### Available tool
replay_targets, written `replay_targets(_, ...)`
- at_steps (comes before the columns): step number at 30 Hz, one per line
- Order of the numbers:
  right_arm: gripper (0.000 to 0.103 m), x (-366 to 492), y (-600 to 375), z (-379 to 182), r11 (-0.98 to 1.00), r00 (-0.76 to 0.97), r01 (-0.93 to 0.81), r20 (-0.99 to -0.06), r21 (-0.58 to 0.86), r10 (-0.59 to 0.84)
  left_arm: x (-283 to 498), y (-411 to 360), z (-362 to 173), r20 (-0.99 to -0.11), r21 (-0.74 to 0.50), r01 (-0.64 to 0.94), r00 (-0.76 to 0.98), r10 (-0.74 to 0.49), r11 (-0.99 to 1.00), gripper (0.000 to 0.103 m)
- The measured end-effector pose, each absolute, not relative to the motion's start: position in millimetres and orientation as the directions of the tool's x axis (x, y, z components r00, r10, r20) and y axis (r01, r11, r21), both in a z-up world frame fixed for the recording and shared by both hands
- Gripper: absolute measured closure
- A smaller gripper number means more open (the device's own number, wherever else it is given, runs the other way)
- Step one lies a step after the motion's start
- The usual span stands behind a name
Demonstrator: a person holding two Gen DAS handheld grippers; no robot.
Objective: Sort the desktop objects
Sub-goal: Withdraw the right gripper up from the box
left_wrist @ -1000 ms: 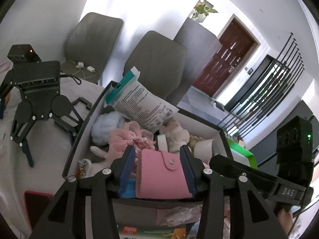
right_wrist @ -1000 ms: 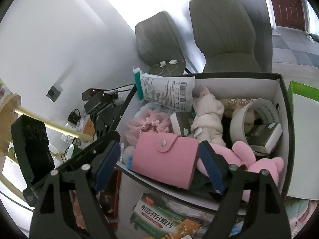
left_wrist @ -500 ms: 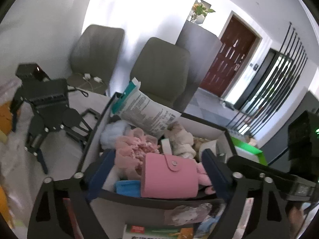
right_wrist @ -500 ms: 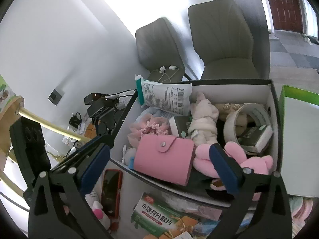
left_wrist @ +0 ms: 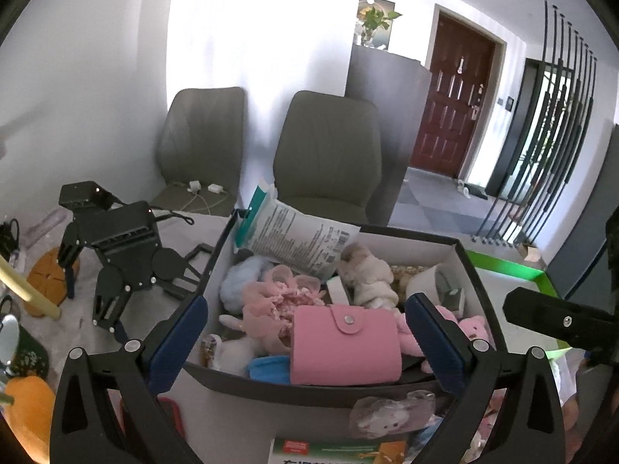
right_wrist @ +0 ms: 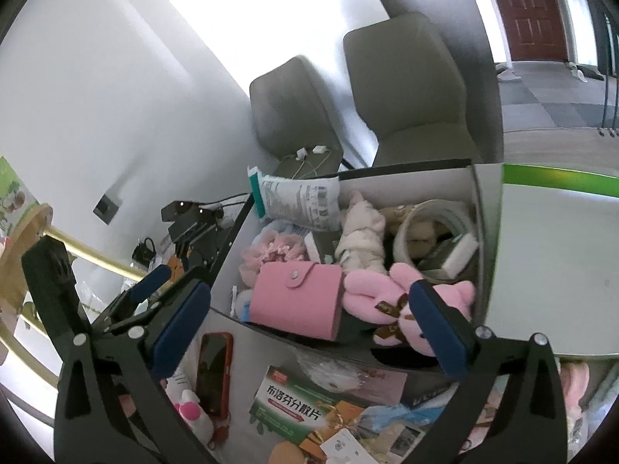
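Note:
A pink snap wallet [left_wrist: 344,344] lies at the front of a black-rimmed box [left_wrist: 294,388], on top of plush toys and pouches; it also shows in the right wrist view [right_wrist: 296,299]. My left gripper [left_wrist: 307,342] is open wide, its blue pads either side of the wallet and apart from it. My right gripper [right_wrist: 309,326] is open and empty above the box's front wall [right_wrist: 271,344]. A pink plush rabbit [right_wrist: 390,301] lies beside the wallet.
On the desk before the box lie a red phone [right_wrist: 212,371], a green medicine carton [right_wrist: 294,410] and small packets. A spare black gripper [left_wrist: 120,255] stands left of the box. A green-edged white lid [right_wrist: 557,263] lies on the right. Two grey chairs stand behind.
My left gripper let go of the pink wallet, opened wide and drew back. The wallet now rests in the box. My right gripper also pulled back.

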State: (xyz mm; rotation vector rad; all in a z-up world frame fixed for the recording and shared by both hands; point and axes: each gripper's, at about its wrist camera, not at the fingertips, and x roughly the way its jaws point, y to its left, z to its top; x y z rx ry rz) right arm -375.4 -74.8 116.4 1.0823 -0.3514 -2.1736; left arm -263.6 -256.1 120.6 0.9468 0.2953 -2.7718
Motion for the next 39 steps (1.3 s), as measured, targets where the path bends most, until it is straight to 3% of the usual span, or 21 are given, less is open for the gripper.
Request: replay_targets(39,0.000,-385,-61,101,-0.767,-0.406,0.407,-0.654,0.496,-0.638,-274,-243,111,-0.639,-0.053,0.266,-0.750,-0.172,-0.963,0.001)
